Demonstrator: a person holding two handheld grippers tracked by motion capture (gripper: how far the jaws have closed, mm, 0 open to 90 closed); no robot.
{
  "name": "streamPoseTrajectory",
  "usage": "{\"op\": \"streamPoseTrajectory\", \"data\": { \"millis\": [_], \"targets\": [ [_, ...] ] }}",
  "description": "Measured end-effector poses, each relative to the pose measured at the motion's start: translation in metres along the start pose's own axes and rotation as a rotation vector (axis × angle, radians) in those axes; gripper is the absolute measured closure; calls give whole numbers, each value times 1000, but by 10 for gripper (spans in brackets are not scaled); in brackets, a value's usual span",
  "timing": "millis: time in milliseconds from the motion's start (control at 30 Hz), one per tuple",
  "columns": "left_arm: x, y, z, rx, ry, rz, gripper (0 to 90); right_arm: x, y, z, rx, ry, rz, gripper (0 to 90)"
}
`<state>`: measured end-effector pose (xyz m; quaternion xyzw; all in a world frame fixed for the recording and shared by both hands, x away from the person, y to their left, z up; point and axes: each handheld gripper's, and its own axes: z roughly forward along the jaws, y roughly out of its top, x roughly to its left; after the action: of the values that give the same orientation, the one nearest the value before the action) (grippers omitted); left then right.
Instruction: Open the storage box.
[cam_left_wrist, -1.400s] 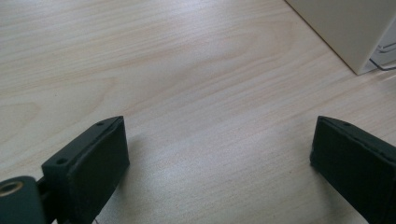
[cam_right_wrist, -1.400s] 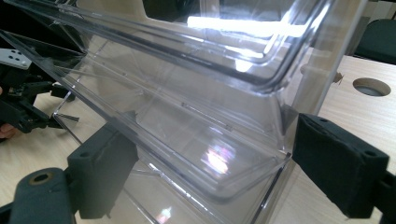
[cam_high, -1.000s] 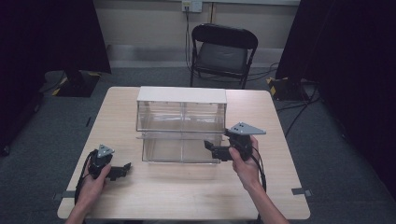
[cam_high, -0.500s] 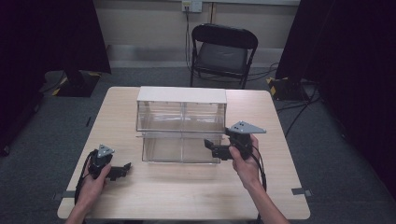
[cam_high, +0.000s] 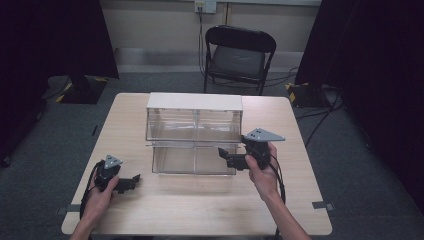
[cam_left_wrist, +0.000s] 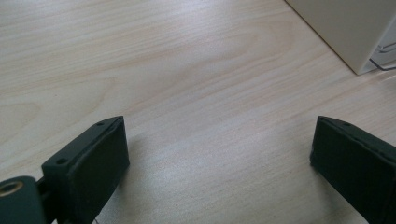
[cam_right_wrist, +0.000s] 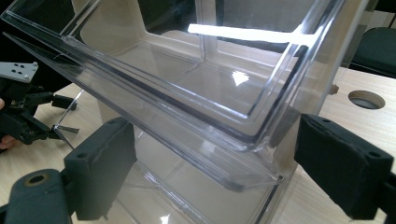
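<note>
The clear drawer unit (cam_right_wrist: 196, 93) runs off every edge of the right gripper view, perhaps hiding its contents.

Table (cam_left_wrist: 187, 70) under your left gripper (cam_left_wrist: 219, 154): pale wood-grain top, smooth, faint sheen. Left gripper jaws: black, matt, slightly grainy faces. Drawer unit (cam_high: 194, 134) in front of your right gripper (cam_right_wrist: 205, 172): clear glossy plastic drawers (cam_right_wrist: 196, 93), hard bright glare on the walls; cream opaque shell (cam_left_wrist: 345, 28), smooth and matt. Right gripper jaws: black, matt, soft-looking pads. Chair (cam_high: 239, 52) beyond the table: dark padded seat, black glossy tube frame. Floor (cam_high: 350, 150): grey carpet, rough.
</note>
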<state>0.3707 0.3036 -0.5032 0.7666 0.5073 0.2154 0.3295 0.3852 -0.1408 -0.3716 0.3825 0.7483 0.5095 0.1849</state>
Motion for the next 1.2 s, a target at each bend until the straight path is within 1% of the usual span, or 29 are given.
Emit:
{"op": "streamPoseTrajectory", "data": {
  "millis": [300,333,667,733,767,800,833,1000,1033,1067,1200],
  "targets": [
    [0,0,0,1,2,6,38,0,-1,1,-6,3,7,122],
    [0,0,0,0,0,0,38,-1,-1,1,-6,3,7,123],
    [0,0,0,1,0,2,38,-2,-2,1,-11,11,12,125],
    [0,0,0,0,0,0,38,-2,-3,0,-12,12,17,126],
    [0,0,0,1,4,8,38,-2,-3,0,-13,13,19,128],
    [0,0,0,0,0,0,38,-3,-3,0,-16,16,22,133],
    [0,0,0,0,0,1,38,-3,-4,0,-16,19,27,132],
    [0,0,0,0,0,0,38,-3,-3,0,-12,19,20,139],
    [0,0,0,1,2,6,38,-3,-3,-1,-11,19,20,139],
    [0,0,0,0,1,0,38,-3,-3,0,-13,19,20,139],
    [0,0,0,0,0,2,38,-3,-3,-1,-12,20,18,139]
  ]
}}
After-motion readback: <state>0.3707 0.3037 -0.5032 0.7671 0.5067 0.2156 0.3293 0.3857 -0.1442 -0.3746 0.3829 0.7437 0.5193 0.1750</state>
